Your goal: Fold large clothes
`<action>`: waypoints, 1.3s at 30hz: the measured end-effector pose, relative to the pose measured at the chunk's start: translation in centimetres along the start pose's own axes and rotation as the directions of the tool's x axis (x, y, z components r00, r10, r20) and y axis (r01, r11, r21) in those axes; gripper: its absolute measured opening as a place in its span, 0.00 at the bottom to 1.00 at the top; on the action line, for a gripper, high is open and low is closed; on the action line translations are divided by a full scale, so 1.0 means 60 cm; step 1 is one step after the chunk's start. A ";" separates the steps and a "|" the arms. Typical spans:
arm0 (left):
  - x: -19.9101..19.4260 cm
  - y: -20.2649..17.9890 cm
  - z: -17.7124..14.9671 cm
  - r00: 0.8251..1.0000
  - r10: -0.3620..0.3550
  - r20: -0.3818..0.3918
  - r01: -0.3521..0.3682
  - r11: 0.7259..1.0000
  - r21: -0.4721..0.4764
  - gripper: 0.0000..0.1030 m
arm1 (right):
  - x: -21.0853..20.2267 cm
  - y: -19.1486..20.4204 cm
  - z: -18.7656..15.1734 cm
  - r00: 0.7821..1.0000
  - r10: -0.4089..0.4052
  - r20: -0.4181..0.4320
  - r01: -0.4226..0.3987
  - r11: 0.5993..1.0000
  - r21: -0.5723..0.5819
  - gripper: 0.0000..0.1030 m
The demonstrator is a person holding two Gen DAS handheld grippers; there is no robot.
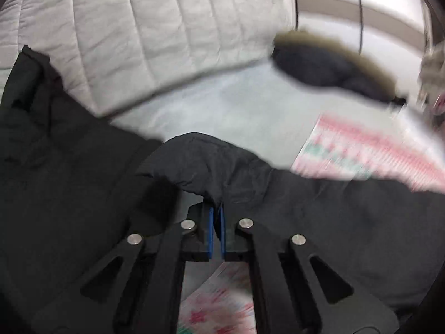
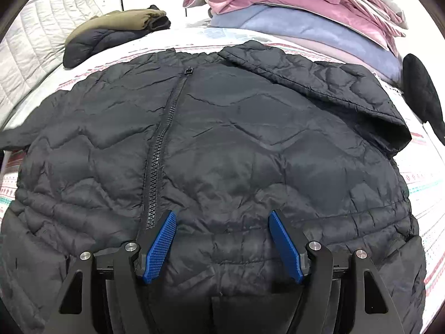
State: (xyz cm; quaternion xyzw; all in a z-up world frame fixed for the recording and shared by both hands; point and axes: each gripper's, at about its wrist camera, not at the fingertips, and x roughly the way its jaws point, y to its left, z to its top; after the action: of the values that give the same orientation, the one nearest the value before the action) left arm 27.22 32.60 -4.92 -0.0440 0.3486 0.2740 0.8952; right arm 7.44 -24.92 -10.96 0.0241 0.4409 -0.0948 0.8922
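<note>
A: What does the left gripper (image 1: 216, 226) have?

B: Its 2 blue pads (image 1: 210, 229) are pressed almost together, pinching a fold of the black quilted jacket (image 1: 222, 164). The fabric bunches up just beyond the fingertips and spreads to both sides of them. The view is blurred.

A: And the right gripper (image 2: 222, 246)?

B: Its fingers (image 2: 160, 247) stand wide apart with nothing clamped. They hover over the jacket's hem; the jacket (image 2: 236, 144) lies flat on the bed beyond and between them. The zip (image 2: 161, 150) runs away from the left-hand fingertip. 1 sleeve (image 2: 319, 83) is folded across the chest, beyond the right-hand finger.

A: What is under the jacket?

B: A white bedspread (image 2: 422, 175) with pink and green patterned bands, showing on either side of the fingers.

A: Any containers?

B: None can be made out. Far beyond the right gripper's fingers, a stack of pink and blue blankets (image 2: 306, 16) sits on the bed, and to its left an olive and dark garment (image 2: 111, 33) lies in a heap. A white quilted headboard (image 1: 139, 27) rises beyond the left fingers.
</note>
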 end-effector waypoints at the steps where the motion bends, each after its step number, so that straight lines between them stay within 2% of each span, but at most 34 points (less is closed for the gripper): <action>1: 0.017 -0.003 -0.016 0.998 0.031 -0.055 -0.031 0.999 0.012 0.05 | 0.001 -0.002 0.000 1.000 0.002 -0.001 -0.002 1.000 0.002 0.69; 4: 0.058 -0.018 -0.062 0.978 0.108 -0.177 -0.094 0.992 0.083 0.08 | 0.004 -0.009 -0.001 1.000 0.008 -0.010 -0.008 1.000 0.007 0.69; 6: 0.051 -0.033 -0.067 0.977 0.155 -0.143 -0.136 0.981 0.135 0.10 | 0.006 -0.012 -0.001 1.000 0.012 -0.015 -0.012 1.000 0.008 0.69; 9: 0.045 -0.039 -0.060 0.969 0.173 -0.177 -0.144 0.975 0.168 0.20 | 0.009 -0.018 0.000 1.000 0.012 -0.018 -0.012 1.000 0.006 0.69; 10: 0.039 -0.036 -0.056 0.969 0.156 -0.189 -0.127 0.979 0.161 0.31 | 0.008 -0.019 0.000 1.000 0.014 -0.019 -0.013 1.000 0.008 0.69; 11: 0.026 -0.031 -0.052 0.972 0.124 -0.198 -0.098 0.985 0.140 0.53 | 0.007 -0.020 0.000 1.000 0.017 -0.019 -0.017 1.000 0.011 0.69; 13: -0.002 -0.023 -0.046 0.981 0.065 -0.183 -0.047 0.994 0.102 0.82 | 0.003 -0.025 0.002 0.999 0.033 -0.020 -0.032 0.999 0.023 0.69; 16: -0.056 -0.025 -0.038 0.990 -0.017 -0.141 0.029 0.997 0.077 0.83 | -0.006 -0.028 0.002 0.998 0.063 -0.019 -0.062 0.997 0.040 0.69; 18: -0.082 -0.034 -0.032 0.985 -0.071 -0.155 0.084 0.993 0.081 0.83 | -0.014 -0.031 0.001 0.997 0.081 -0.016 -0.081 0.996 0.044 0.69; 21: -0.138 -0.051 -0.031 0.967 -0.181 -0.179 0.194 0.980 0.055 0.84 | -0.030 -0.032 -0.004 0.996 0.094 -0.002 -0.094 0.995 0.041 0.69; 22: -0.151 -0.053 -0.032 0.959 -0.216 -0.185 0.227 0.973 0.040 0.85 | -0.034 -0.032 -0.004 0.995 0.097 0.002 -0.097 0.995 0.040 0.69; 25: -0.207 -0.080 -0.051 0.919 -0.331 -0.212 0.339 0.941 -0.003 0.86 | -0.048 -0.037 -0.008 0.995 0.104 0.016 -0.104 0.994 0.042 0.69; 27: -0.243 -0.104 -0.068 0.899 -0.376 -0.223 0.386 0.923 -0.001 0.87 | -0.055 -0.042 -0.009 0.993 0.112 0.022 -0.113 0.992 0.049 0.69; 29: -0.284 -0.137 -0.089 0.887 -0.397 -0.236 0.420 0.906 0.053 0.87 | -0.060 -0.047 -0.010 0.992 0.120 0.026 -0.122 0.991 0.057 0.70; 31: -0.331 -0.179 -0.116 0.868 -0.429 -0.249 0.469 0.874 0.130 0.87 | -0.065 -0.055 -0.009 0.991 0.128 0.033 -0.130 0.989 0.070 0.70; 33: -0.369 -0.206 -0.137 0.854 -0.457 -0.249 0.501 0.851 0.159 0.87 | -0.068 -0.063 -0.007 0.990 0.132 0.040 -0.135 0.988 0.081 0.71; 35: -0.403 -0.237 -0.165 0.827 -0.499 -0.259 0.549 0.816 0.181 0.88 | -0.070 -0.069 -0.005 0.990 0.134 0.044 -0.137 0.986 0.094 0.72; 39: -0.429 -0.278 -0.211 0.786 -0.542 -0.297 0.608 0.765 0.213 0.90 | -0.074 -0.078 -0.004 0.989 0.138 0.050 -0.143 0.983 0.116 0.73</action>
State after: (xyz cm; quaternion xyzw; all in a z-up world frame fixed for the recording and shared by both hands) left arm 12.70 3.23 0.39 -0.0436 0.4509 -0.0775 0.8881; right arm 3.74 -28.80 -7.43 0.1065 0.4128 -0.0584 0.9027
